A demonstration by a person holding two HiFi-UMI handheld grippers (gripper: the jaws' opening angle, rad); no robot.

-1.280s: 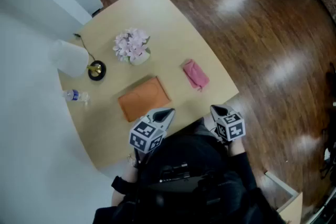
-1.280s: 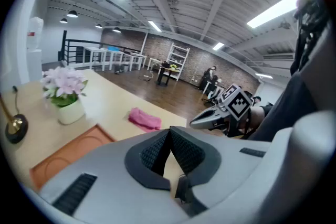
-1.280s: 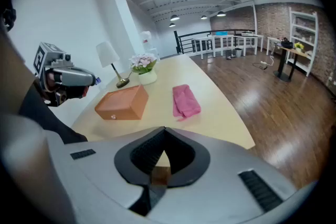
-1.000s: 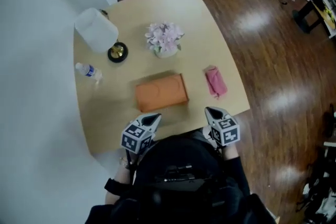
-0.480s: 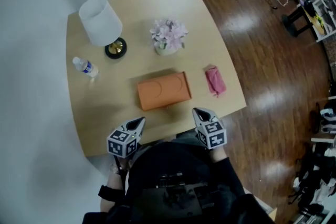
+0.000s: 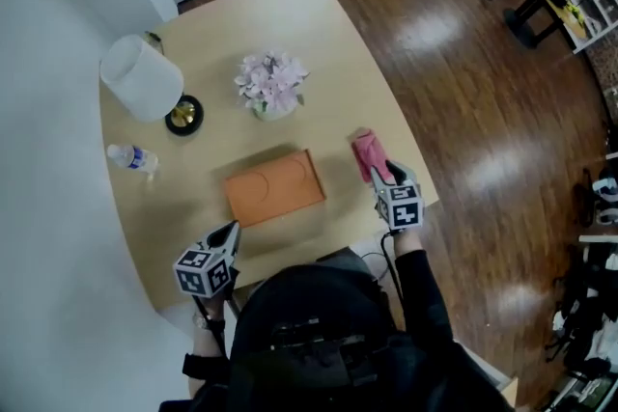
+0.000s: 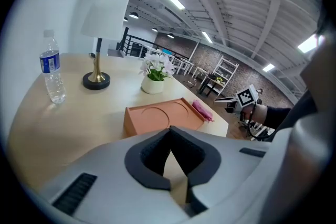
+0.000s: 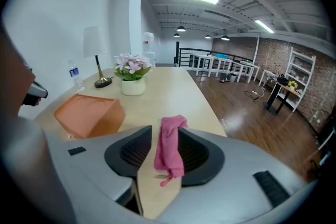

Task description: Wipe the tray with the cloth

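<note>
Jaws, right gripper (image 8: pixel 165 131)?
– Just opened, standing apart; cloth (image 8: pixel 170 150) lies between them, unpinched, by the table's (image 6: pixel 328 43) right edge.
– Left gripper (image 7: pixel 169 132)?
– Tips together, empty, near the front edge. Tray (image 6: pixel 273 188) mid-table, left of cloth, apart.

right claw (image 6: pixel 380 176): advanced to cloth (image 6: pixel 368 152), jaws just opened astride it | left claw (image 6: pixel 230 232): shifted left of tray (image 6: pixel 273 188)

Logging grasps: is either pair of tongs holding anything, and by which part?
Nothing is held. The right tongs, whose jaws have just been opening, straddle the cloth without pinching it; the left tongs are shut, empty.
</note>
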